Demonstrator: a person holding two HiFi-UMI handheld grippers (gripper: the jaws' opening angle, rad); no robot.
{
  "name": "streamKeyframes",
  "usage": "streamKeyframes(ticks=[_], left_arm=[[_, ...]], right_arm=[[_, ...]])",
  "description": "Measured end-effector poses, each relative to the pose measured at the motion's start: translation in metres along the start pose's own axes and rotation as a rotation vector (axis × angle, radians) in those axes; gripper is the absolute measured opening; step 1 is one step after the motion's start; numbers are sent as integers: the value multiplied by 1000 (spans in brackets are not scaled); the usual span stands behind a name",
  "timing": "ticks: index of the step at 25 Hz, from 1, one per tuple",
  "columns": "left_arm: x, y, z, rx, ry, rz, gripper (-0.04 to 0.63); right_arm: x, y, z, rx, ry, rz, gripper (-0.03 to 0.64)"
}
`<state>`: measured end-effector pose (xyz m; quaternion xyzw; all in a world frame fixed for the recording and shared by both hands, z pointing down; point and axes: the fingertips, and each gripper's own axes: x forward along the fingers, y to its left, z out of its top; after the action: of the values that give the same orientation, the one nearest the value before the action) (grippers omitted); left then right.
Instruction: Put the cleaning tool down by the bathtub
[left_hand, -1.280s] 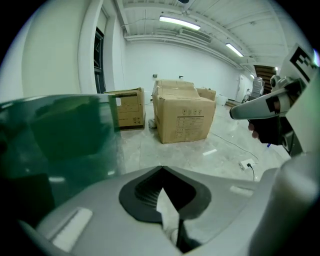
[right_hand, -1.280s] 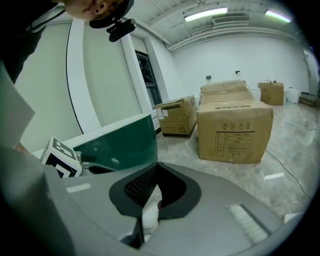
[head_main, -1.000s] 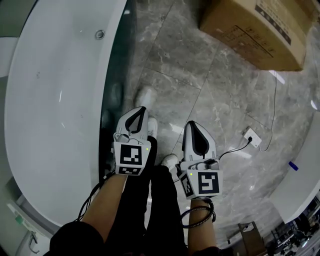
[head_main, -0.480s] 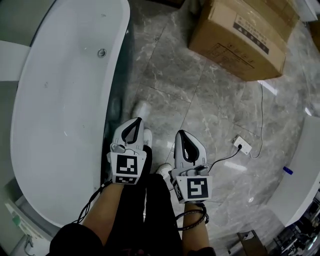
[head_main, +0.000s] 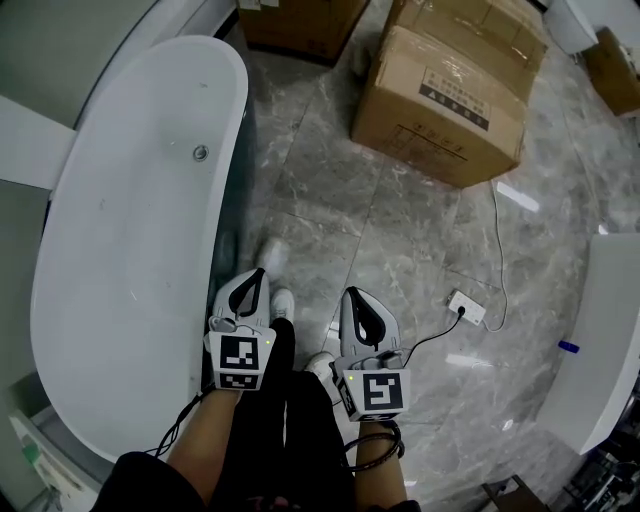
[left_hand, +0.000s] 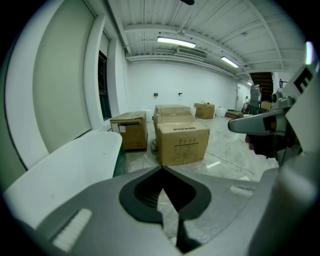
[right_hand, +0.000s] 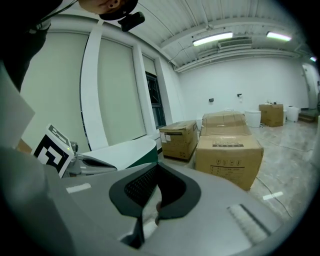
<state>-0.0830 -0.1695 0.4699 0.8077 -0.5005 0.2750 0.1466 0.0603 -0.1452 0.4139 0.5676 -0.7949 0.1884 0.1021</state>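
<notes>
The white bathtub (head_main: 130, 260) runs along the left of the head view, with its drain (head_main: 201, 153) showing. No cleaning tool shows in any view. My left gripper (head_main: 262, 272) is shut and empty beside the tub's outer wall, over the grey marble floor. My right gripper (head_main: 350, 292) is shut and empty just to its right. In the left gripper view the shut gripper (left_hand: 162, 167) points toward the cardboard boxes, with the tub (left_hand: 75, 160) at left. In the right gripper view the shut gripper (right_hand: 157, 164) points the same way, and the tub's rim (right_hand: 125, 147) lies behind.
A large cardboard box (head_main: 440, 105) stands on the floor ahead, and a second box (head_main: 300, 25) sits behind the tub's end. A power strip (head_main: 467, 306) with its cable lies at right. A white fixture (head_main: 610, 330) lines the right edge. The person's white shoes (head_main: 283, 300) are below the grippers.
The head view has swung up, so the tub's far end and the boxes show more. Both grippers sit lower in the frame, closer together, and stay shut.
</notes>
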Motion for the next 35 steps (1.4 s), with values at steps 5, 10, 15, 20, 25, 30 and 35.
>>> streamKeyframes(ticks=[5, 10, 15, 20, 25, 30, 35], left_arm=[[-24, -8, 23, 1, -33, 3, 0], [-51, -18, 54, 6, -86, 17, 0], [-87, -33, 68, 23, -101, 17, 0], [-116, -44, 75, 11, -107, 23, 0], [-146, -42, 97, 18, -152, 50, 0], [-173, -37, 121, 30, -208, 73, 0], [-193, -37, 134, 45, -229, 66, 0]], right_arm=[[-29, -2, 19, 13, -35, -26, 21], [-54, 0, 45, -4, -72, -27, 21], [-88, 3, 71, 44, -125, -36, 21], [-114, 9, 83, 16, -123, -23, 21], [-135, 14, 105, -2, -163, -22, 21], [-157, 20, 124, -23, -205, -20, 21], [-172, 29, 138, 0, -210, -11, 21]])
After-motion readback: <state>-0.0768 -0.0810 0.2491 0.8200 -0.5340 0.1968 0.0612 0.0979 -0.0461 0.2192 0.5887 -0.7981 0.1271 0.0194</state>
